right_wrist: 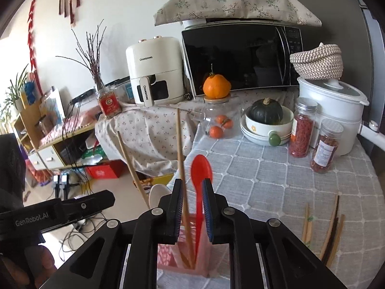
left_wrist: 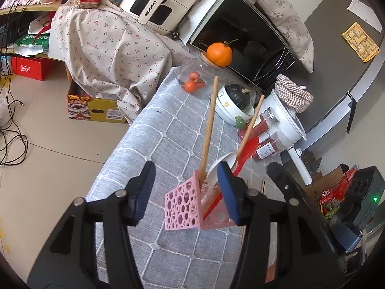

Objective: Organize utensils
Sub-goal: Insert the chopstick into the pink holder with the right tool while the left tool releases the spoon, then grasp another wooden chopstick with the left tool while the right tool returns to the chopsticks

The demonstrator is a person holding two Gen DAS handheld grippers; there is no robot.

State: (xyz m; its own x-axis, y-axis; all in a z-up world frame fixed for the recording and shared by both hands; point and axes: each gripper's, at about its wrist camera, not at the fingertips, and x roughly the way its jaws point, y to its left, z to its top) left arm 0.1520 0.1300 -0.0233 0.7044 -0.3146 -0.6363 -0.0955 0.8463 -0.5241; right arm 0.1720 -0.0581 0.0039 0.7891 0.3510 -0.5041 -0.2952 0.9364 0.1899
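A pink perforated utensil holder (left_wrist: 184,207) stands on the grey quilted table (left_wrist: 173,130). It holds two wooden chopsticks (left_wrist: 208,130), a white spoon (left_wrist: 220,166) and a red spoon (left_wrist: 247,149). My left gripper (left_wrist: 185,192) is open, its blue pads on either side of the holder, the right pad touching it. My right gripper (right_wrist: 192,207) is above the holder (right_wrist: 168,252), open a little around the red spoon (right_wrist: 201,168) and one chopstick (right_wrist: 180,144). Several more chopsticks (right_wrist: 334,219) lie on the table at the right.
At the table's far end stand a glass jar with tangerines (right_wrist: 220,122), a large orange (right_wrist: 216,85), a bowl with a dark squash (right_wrist: 266,115), two spice jars (right_wrist: 302,130), a white cooker (right_wrist: 334,110), a microwave (right_wrist: 243,57) and an air fryer (right_wrist: 154,69).
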